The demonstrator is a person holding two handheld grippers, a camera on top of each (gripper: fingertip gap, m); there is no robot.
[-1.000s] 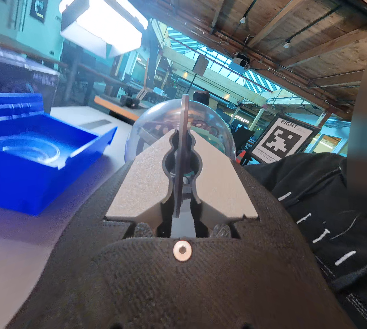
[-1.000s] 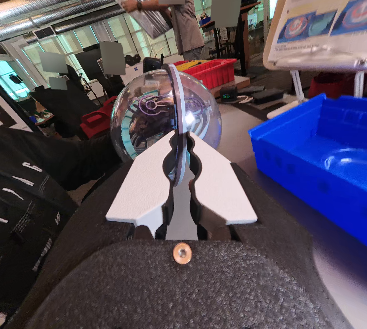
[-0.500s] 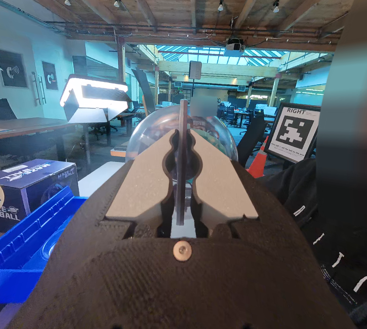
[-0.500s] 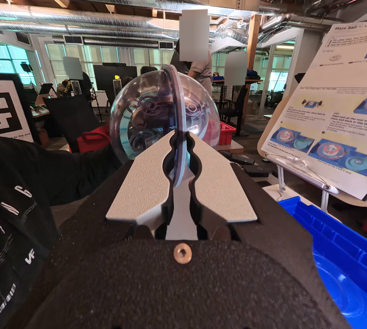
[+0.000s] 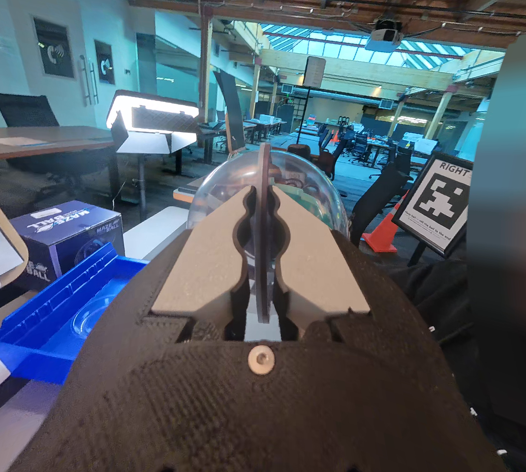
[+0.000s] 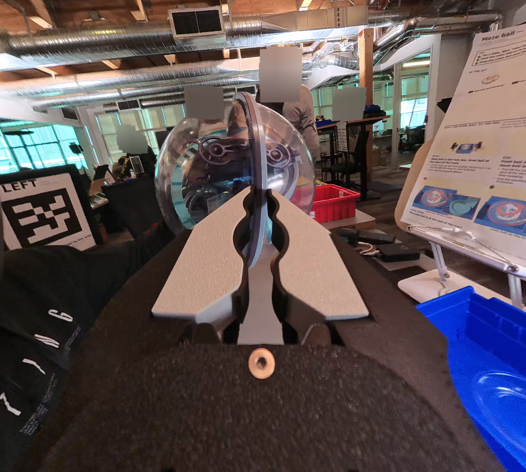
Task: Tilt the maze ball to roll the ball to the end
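Clear plastic maze ball [image 6: 227,162], lifted off the table above the blue bin [image 5: 57,313]: we clamp its dark rim in both the left gripper [image 5: 262,190] and the right gripper [image 6: 259,190], opposite grips likely for controlled tilting.

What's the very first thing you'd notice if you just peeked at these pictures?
The big clear maze ball with purple and teal tracks inside, held up in the air right in the middle. Both the left gripper and the right gripper have their jaws pinched on the dark rim around it. After that, the bright blue bin low on the left of the left wrist view, and the glowing light panel behind it.
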